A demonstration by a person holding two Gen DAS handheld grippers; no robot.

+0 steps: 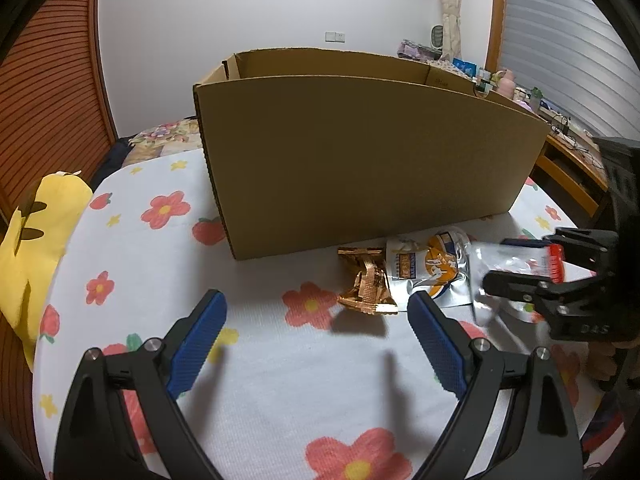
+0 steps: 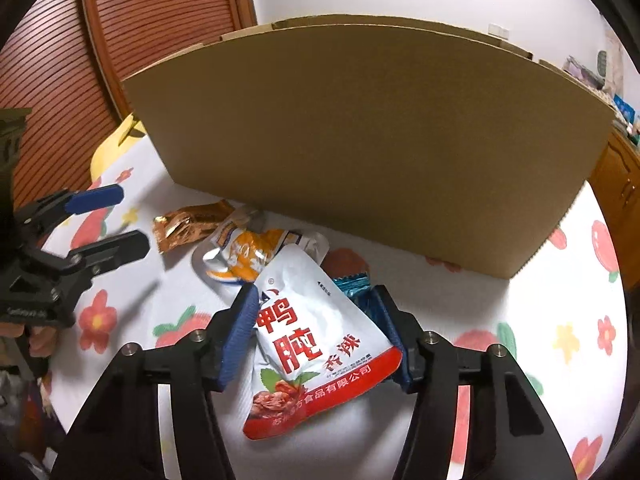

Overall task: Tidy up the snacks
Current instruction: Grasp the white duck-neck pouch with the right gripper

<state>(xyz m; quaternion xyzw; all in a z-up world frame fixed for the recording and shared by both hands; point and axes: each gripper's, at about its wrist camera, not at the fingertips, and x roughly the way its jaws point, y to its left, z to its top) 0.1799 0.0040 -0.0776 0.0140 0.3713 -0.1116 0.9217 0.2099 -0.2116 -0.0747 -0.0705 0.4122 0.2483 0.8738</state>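
Observation:
A big open cardboard box (image 1: 360,152) stands on the flowered cloth; it also fills the right wrist view (image 2: 380,140). My right gripper (image 2: 316,336) is shut on a white and red snack pouch (image 2: 316,348), also seen in the left wrist view (image 1: 516,268), and holds it in front of the box. A gold wrapper (image 1: 366,286) and a white and orange pouch (image 1: 428,268) lie by the box; both show in the right wrist view (image 2: 188,224) (image 2: 248,252). A teal wrapper (image 2: 352,282) lies behind the held pouch. My left gripper (image 1: 316,336) is open and empty.
A yellow plush cushion (image 1: 36,232) lies at the left edge of the flowered cloth (image 1: 160,260). A wooden slatted door (image 1: 48,80) stands at the left. A cluttered wooden desk (image 1: 568,148) sits at the far right behind the box.

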